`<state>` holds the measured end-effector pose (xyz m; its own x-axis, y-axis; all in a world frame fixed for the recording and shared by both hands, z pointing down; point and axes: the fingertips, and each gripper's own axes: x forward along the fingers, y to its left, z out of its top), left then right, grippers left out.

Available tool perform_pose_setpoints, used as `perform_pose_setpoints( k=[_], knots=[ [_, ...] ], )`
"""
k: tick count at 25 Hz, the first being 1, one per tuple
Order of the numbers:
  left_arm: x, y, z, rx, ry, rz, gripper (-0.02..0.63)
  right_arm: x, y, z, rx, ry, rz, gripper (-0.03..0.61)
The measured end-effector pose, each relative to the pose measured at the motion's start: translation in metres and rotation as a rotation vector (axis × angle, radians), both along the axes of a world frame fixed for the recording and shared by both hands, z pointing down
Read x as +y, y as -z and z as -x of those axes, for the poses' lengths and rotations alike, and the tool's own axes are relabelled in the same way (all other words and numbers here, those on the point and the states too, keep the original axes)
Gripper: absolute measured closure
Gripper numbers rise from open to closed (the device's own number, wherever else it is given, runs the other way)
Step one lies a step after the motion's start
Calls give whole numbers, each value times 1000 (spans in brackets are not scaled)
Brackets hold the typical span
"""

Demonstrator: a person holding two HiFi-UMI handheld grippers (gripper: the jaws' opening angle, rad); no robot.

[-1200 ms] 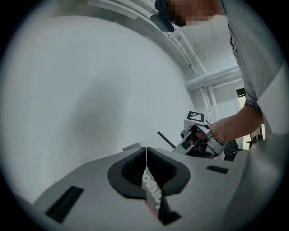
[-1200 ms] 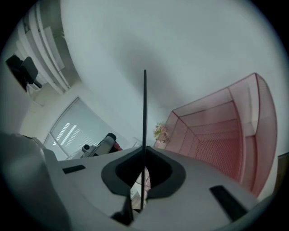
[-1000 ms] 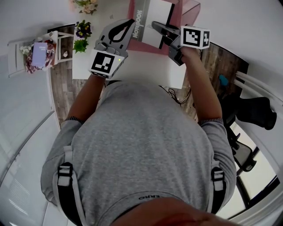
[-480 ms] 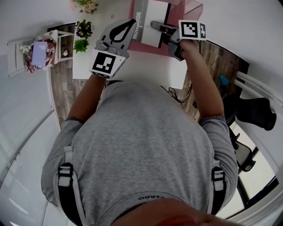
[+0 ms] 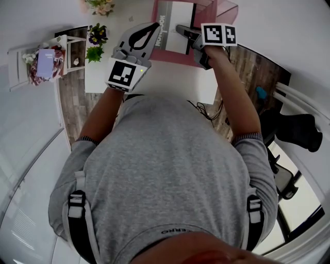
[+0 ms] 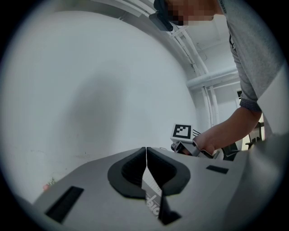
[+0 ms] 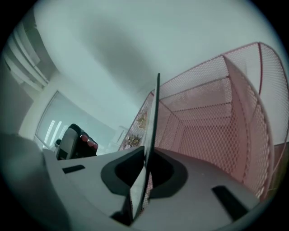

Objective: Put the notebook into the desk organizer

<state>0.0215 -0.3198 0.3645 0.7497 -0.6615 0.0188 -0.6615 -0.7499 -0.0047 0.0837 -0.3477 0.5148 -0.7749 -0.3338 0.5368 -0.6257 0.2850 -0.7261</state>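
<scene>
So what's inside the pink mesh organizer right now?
The notebook, pinched by the left claw and right claw, stands upright at the desk organizer's opening. The mesh compartment beside it looks bare; the claw hides its floor.

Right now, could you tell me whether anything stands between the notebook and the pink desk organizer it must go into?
Nothing visible does. The notebook, pinched in the right claw, hangs over the desk organizer, and the right gripper view shows only bare pink mesh in the compartment ahead.
</scene>
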Motion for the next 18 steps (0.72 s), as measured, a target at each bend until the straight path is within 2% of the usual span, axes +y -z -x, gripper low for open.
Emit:
perform_pose_setpoints(
  k=[8, 18],
  knots=[
    [-3, -2, 2, -1, 5, 5, 591, -4, -5, -1, 216, 61, -120, 504],
    [-3, -5, 2, -13, 13, 0, 591, -8, -8, -10, 445, 107, -256, 383]
  ],
)
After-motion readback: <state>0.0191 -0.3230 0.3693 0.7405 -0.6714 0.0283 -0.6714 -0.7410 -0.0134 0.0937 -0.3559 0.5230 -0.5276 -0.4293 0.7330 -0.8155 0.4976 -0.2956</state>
